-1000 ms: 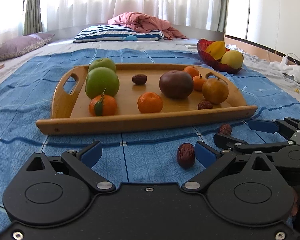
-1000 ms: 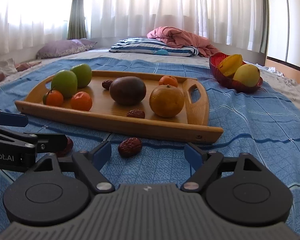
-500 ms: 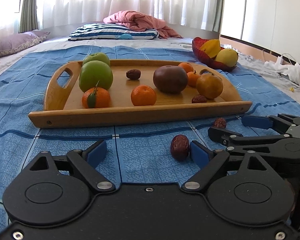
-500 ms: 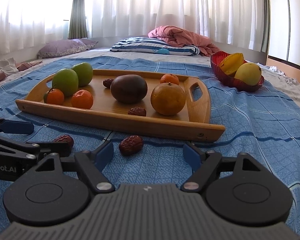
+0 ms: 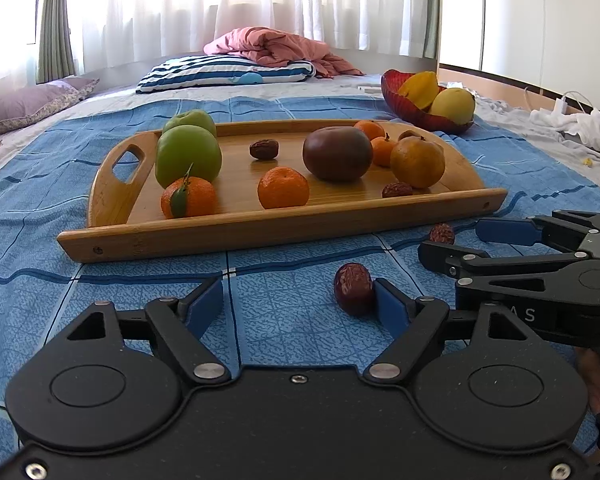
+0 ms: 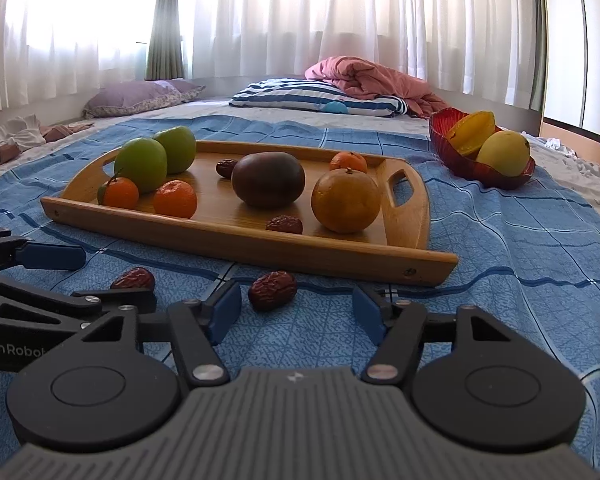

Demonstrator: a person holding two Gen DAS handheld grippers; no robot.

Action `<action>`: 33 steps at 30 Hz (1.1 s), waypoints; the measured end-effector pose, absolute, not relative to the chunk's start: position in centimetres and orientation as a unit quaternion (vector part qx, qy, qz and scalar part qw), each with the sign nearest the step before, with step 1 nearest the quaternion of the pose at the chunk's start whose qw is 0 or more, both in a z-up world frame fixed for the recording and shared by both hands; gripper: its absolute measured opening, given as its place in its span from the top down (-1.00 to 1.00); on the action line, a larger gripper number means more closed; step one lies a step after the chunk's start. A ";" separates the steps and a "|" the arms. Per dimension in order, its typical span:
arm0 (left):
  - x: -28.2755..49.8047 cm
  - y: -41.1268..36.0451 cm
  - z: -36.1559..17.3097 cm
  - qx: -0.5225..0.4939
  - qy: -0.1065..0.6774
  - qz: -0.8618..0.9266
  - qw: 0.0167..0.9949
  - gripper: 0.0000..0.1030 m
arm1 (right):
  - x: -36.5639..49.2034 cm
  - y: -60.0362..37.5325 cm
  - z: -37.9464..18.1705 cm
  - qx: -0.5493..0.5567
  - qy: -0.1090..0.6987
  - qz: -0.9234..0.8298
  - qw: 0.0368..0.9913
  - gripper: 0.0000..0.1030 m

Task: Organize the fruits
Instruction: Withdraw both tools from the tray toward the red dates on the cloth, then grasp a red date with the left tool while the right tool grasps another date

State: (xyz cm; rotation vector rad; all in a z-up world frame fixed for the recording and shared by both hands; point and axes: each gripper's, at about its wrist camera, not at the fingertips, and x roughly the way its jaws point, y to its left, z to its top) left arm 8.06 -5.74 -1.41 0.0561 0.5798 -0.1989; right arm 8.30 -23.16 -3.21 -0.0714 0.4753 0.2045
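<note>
1. The bed [image 5: 340, 344], under a blue cover, fills the lower half of both views; the tray [image 5: 260, 232] sits mid-frame with apples, oranges and two dates on it.
2. The bowl [image 5: 412, 112] of yellow fruit sits upper right, well apart from the tray.
3. The left gripper [image 5: 300, 304] is wide, nothing pressed. Its date [image 5: 353, 288] lies at lower centre, just beside the right-hand pad, perhaps touching it.
4. The right gripper [image 6: 296, 308] is also wide. Its date [image 6: 272, 290] lies lower centre, ahead of the pads and nearer the left one.
5. To do this well, I would centre each date between the pads before closing; off-centre, the date may roll aside.
6. Against the earlier frames, both jaws have just been closing and the gaps are narrower; both dates lie where they were.
</note>
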 end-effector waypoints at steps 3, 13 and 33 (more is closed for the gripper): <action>8.0 -5.8 -1.4 0.029 0.284 -0.098 0.953 -0.49 | 8.3 -23.1 -3.2 -0.037 0.234 0.103 0.966 -0.41; 7.7 -5.6 -1.3 0.025 0.281 -0.105 0.954 0.07 | 8.0 -22.7 -3.3 -0.052 0.230 0.118 0.965 -0.14; 7.7 -5.2 -1.2 0.011 0.283 -0.093 0.955 0.45 | 8.1 -23.3 -3.4 -0.033 0.228 0.122 0.965 0.45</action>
